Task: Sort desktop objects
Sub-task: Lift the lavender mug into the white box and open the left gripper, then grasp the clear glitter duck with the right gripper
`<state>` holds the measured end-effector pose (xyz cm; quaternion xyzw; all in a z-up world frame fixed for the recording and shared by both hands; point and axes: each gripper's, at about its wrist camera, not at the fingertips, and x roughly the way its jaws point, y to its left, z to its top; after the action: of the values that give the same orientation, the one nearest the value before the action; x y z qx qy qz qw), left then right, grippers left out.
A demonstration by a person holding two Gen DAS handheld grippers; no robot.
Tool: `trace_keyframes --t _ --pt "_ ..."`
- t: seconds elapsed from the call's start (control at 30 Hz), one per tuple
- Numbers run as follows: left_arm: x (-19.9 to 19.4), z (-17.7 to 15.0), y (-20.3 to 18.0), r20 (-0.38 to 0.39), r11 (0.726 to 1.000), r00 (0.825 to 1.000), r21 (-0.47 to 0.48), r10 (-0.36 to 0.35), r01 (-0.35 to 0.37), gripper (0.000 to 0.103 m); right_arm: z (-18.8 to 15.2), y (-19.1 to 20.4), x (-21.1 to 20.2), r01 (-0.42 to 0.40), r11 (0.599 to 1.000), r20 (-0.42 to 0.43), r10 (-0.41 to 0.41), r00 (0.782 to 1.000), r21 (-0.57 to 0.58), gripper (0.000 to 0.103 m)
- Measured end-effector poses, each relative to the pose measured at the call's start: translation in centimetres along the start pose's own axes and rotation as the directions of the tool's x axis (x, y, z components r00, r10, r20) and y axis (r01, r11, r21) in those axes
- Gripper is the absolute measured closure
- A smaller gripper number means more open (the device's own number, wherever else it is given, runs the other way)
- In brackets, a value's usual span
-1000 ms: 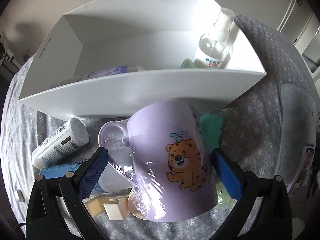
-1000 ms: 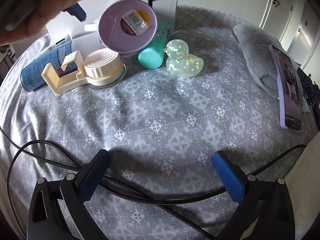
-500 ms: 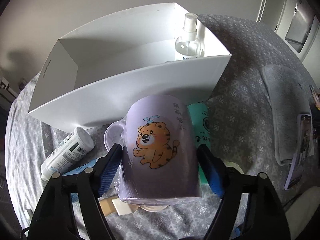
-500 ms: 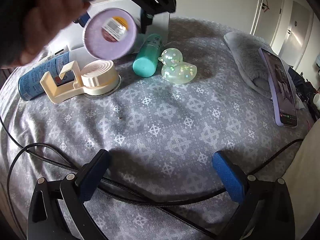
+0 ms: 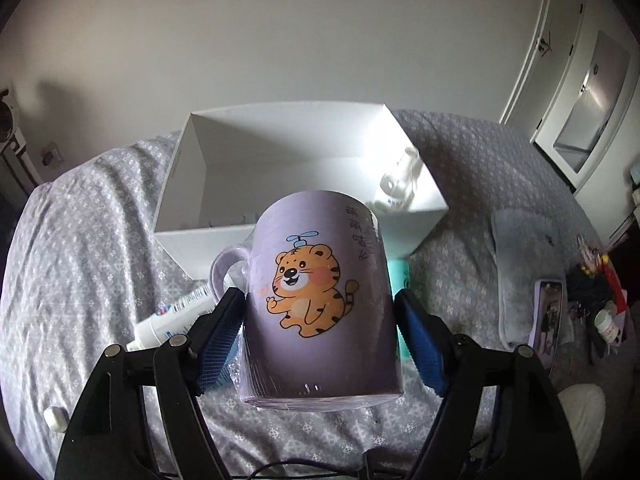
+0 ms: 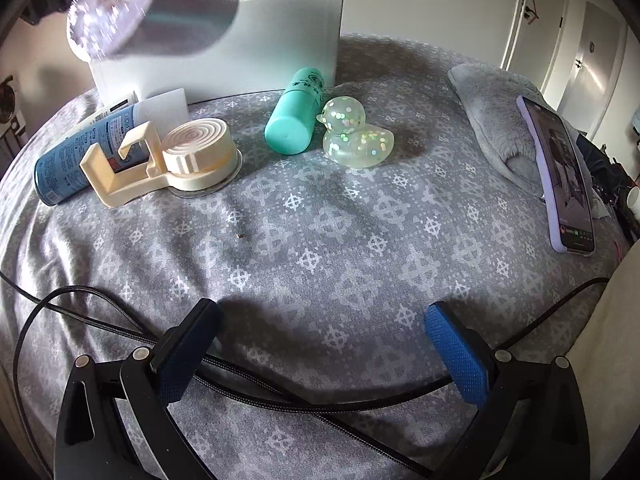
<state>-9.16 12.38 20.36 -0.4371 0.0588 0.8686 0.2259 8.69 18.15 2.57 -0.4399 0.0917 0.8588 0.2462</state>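
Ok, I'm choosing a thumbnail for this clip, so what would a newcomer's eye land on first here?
First the lilac ceramic mug with an orange cartoon tiger, clamped in the left gripper above the grey patterned bedspread, in front of the open white cardboard box. Next the clear glitter-filled toy duck beside the lying turquoise bottle. The right gripper hangs open and empty.
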Motion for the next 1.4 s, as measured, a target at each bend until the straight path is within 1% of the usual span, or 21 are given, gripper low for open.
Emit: trace_keyframes --t 0.07,0.13,0.2,0.3,0.37,0.43,0.53,0.63,0.67,0.7,0.77,0.83,0.93,1.0,1.07,1.17,1.23,1.3,1.33,1.37,1.4 --pt "-0.7 1.8 1.1 0.044 1.000 0.999 -0.030 0.004 -0.003 0.026 0.0 -0.1 0.0 0.000 1.000 0.000 0.000 1.000 -0.001 0.000" --pt "-0.6 4.1 2.1 0.086 0.998 0.995 -0.045 0.043 -0.039 0.026 -0.1 -0.2 0.1 0.000 1.000 0.002 0.000 1.000 -0.001 0.000" --pt "0.7 6.2 3.3 0.091 0.994 0.993 -0.082 0.080 -0.073 0.026 0.0 -0.2 0.1 0.002 1.000 0.003 -0.002 1.000 0.001 0.000" --pt "3.7 8.3 4.4 0.071 0.986 0.989 -0.121 0.127 -0.118 0.026 0.0 -0.3 0.1 0.002 1.000 0.004 -0.002 1.000 0.002 0.000" --pt "6.1 8.9 4.5 0.027 0.981 0.987 -0.119 0.159 -0.155 0.026 0.1 -0.3 0.2 0.003 1.000 0.006 -0.003 1.000 0.001 0.000" --pt "7.8 8.7 4.5 -0.024 0.974 0.982 -0.126 0.186 -0.188 0.026 0.1 -0.1 0.2 0.006 1.000 0.008 -0.006 1.000 0.001 0.000" --pt "7.5 7.5 4.9 -0.032 0.967 0.976 -0.134 0.214 -0.217 0.021 0.1 0.1 0.3 0.008 1.000 0.010 -0.008 1.000 -0.001 0.000" --pt "5.2 5.7 5.3 0.001 0.970 0.978 -0.127 0.210 -0.208 0.019 0.0 0.0 0.3 0.011 1.000 0.012 -0.011 1.000 -0.002 0.000" --pt "4.2 5.0 5.2 0.016 0.970 0.977 -0.122 0.213 -0.210 0.016 0.0 0.0 0.3 0.012 1.000 0.013 -0.012 1.000 -0.002 0.000" --pt "3.2 4.2 5.4 0.031 0.971 0.976 -0.113 0.217 -0.212 0.009 0.0 0.0 0.3 0.013 1.000 0.014 -0.013 1.000 -0.002 0.000" --pt "1.3 2.1 5.7 0.057 0.970 0.972 -0.093 0.228 -0.223 0.000 0.0 0.1 0.3 0.013 1.000 0.015 -0.013 1.000 -0.002 0.000" --pt "0.0 -0.6 5.9 0.059 0.964 0.964 -0.079 0.260 -0.255 0.000 0.0 0.0 0.2 0.010 1.000 0.012 -0.010 1.000 0.000 0.000" --pt "-0.6 -4.2 7.0 0.012 0.952 0.957 -0.105 0.291 -0.288 0.000 0.1 0.0 0.2 0.004 1.000 -0.006 -0.004 1.000 -0.010 0.000" --pt "-0.4 -7.1 7.0 -0.033 0.955 0.964 -0.130 0.264 -0.266 0.000 0.4 -0.1 0.3 -0.010 1.000 -0.041 0.009 0.999 -0.022 0.000" --pt "1.1 -9.2 7.2 -0.088 0.953 0.961 -0.132 0.261 -0.271 0.000 0.8 -0.3 0.4 -0.029 0.999 -0.085 0.026 0.996 -0.028 0.000" --pt "3.4 -12.8 6.7 -0.156 0.943 0.941 -0.102 0.299 -0.316 0.000 0.8 -0.6 0.0 -0.064 0.998 -0.126 0.061 0.990 -0.018 0.000" --pt "5.2 -15.1 6.5 -0.199 0.938 0.929 -0.089 0.312 -0.334 0.000 0.9 -1.1 -0.7 -0.106 0.994 -0.147 0.105 0.984 0.004 0.000" --pt "6.9 -17.7 6.7 -0.258 0.928 0.909 -0.092 0.328 -0.361 0.000 1.0 -1.9 -1.7 -0.160 0.986 -0.177 0.166 0.970 0.046 0.000" --pt "7.0 -18.8 6.9 -0.233 0.929 0.920 -0.126 0.314 -0.349 0.000 1.2 -2.4 -2.4 -0.176 0.983 -0.170 0.183 0.968 0.057 0.000" --pt "6.1 -19.9 7.0 -0.141 0.927 0.940 -0.173 0.311 -0.332 0.000 1.4 -2.7 -3.3 -0.173 0.984 -0.141 0.179 0.974 0.053 0.000" --pt "5.7 -20.6 6.8 -0.097 0.924 0.941 -0.181 0.324 -0.337 0.000 1.8 -3.0 -4.2 -0.148 0.989 -0.090 0.150 0.984 0.029 0.000"
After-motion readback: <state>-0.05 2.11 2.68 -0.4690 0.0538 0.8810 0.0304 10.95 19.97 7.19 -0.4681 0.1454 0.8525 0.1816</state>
